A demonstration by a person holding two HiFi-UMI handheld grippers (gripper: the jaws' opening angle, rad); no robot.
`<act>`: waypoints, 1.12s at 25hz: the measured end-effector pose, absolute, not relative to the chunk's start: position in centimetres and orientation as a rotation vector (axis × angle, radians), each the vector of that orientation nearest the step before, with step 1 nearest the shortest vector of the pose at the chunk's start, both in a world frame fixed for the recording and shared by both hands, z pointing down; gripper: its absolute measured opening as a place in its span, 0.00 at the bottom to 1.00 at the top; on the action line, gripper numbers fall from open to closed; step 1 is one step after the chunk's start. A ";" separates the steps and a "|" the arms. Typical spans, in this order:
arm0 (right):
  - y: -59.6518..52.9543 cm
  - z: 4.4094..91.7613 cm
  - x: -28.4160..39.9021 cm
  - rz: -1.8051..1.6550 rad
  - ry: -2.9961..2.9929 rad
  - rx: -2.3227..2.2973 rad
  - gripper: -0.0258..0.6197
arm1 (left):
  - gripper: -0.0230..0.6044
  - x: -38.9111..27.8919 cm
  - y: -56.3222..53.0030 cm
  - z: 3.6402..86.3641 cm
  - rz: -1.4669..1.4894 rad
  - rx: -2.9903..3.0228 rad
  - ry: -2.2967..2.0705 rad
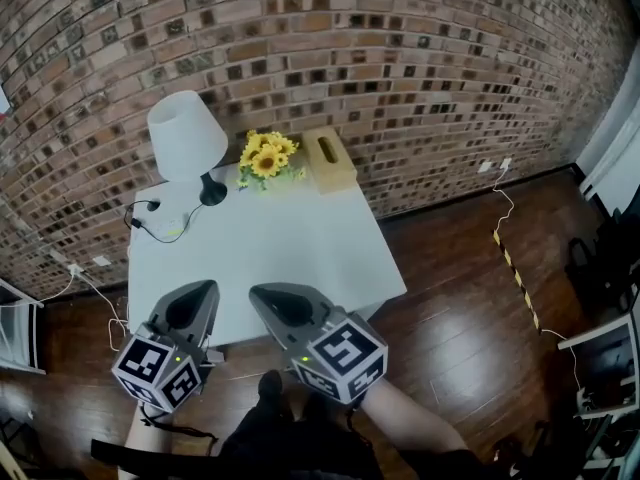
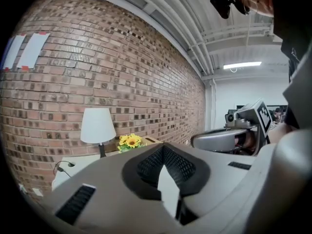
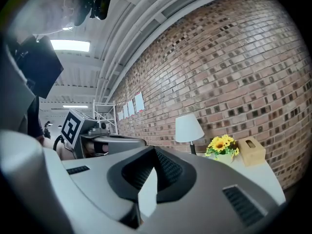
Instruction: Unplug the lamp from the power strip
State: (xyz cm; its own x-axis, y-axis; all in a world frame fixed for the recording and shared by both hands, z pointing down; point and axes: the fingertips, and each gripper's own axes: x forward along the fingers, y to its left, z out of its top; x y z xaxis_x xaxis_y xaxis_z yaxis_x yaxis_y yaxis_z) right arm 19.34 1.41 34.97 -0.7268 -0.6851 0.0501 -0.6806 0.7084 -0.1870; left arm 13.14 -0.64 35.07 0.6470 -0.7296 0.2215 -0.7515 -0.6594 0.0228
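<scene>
The lamp [image 1: 187, 136], with a white shade and a black base, stands at the table's back left corner. Its black cord [image 1: 165, 236] loops to a plug [image 1: 137, 222] by the white power strip [image 1: 168, 214], which is hard to make out against the white top. My left gripper [image 1: 205, 290] and right gripper [image 1: 262, 295] hover side by side at the table's front edge, far from the lamp, both shut and empty. The left gripper view shows the lamp [image 2: 98, 126] and the cord end [image 2: 61, 167] ahead. In the right gripper view the lamp [image 3: 189, 128] is also far off.
A pot of sunflowers [image 1: 268, 156] and a wooden tissue box [image 1: 330, 158] stand at the back of the white table [image 1: 300, 258], against the brick wall. A wall cable [image 1: 505, 203] trails over the wooden floor on the right. Metal shelving [image 1: 20, 328] stands at the left.
</scene>
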 end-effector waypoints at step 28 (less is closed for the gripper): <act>-5.0 32.9 27.3 -0.317 2.609 -1.602 0.04 | 0.06 17.6 -9.6 34.0 0.273 2.923 -0.886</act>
